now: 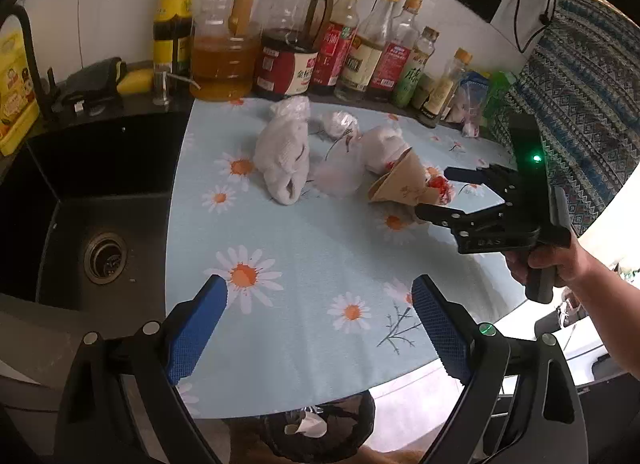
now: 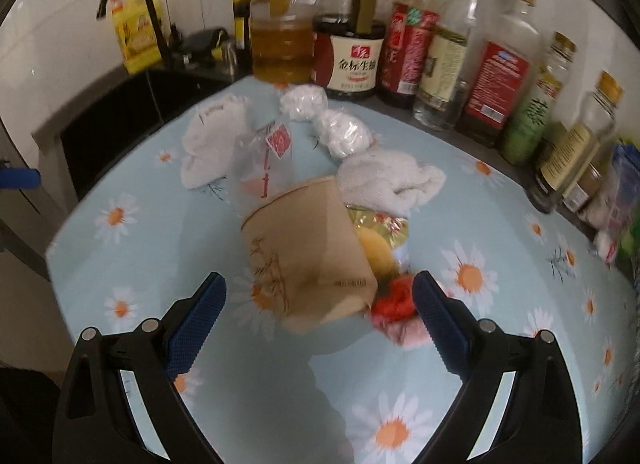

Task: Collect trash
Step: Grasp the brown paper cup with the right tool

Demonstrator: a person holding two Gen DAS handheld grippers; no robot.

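Your right gripper (image 2: 319, 296) is spread wide, its jaws flanking the tipped brown paper cup (image 2: 308, 252) on the daisy-print tablecloth (image 2: 400, 392), with no contact visible; red and yellow wrappers (image 2: 394, 296) lie just beside the cup. Your left gripper (image 1: 319, 296) is wide too, empty, above bare cloth. Near the bottles (image 1: 360, 44): white towels (image 1: 282, 156), crumpled plastic (image 1: 340, 124).

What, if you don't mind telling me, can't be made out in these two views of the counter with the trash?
- Trash bin contents: left wrist view, cut off by the tablecloth edge and frame bottom.
- Red wrapper: right wrist view, motion-blurred, partly behind the paper cup.
- Bottle labels: right wrist view, blurred.
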